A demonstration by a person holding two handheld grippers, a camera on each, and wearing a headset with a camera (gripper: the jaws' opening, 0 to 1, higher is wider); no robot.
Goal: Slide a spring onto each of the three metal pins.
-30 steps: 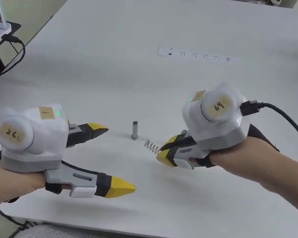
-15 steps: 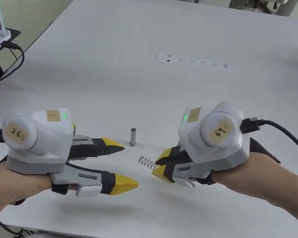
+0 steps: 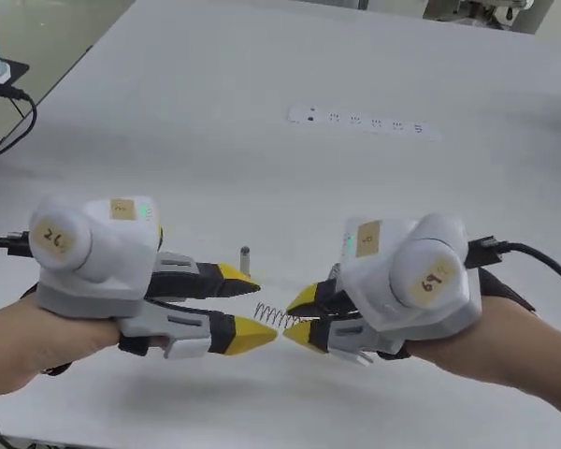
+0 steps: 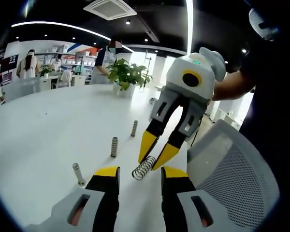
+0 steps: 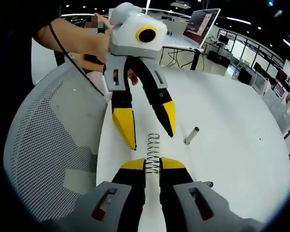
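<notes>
A small wire spring hangs level just above the white table, with my right gripper shut on one end. In the right gripper view the spring sticks out forward from between my shut jaws. My left gripper is open, its yellow tips on either side of the spring's free end. One bare metal pin stands upright just behind the tips. The left gripper view shows that bare pin and, further off, two pins wearing springs.
A white power strip lies far back on the table. A black cable hangs off the left edge. A grey mesh chair sits close by the table's near edge, and a potted plant stands at the far end.
Both grippers have moved in toward each other. The right one brought the spring left, and the left gripper's open tips now flank its free end.
</notes>
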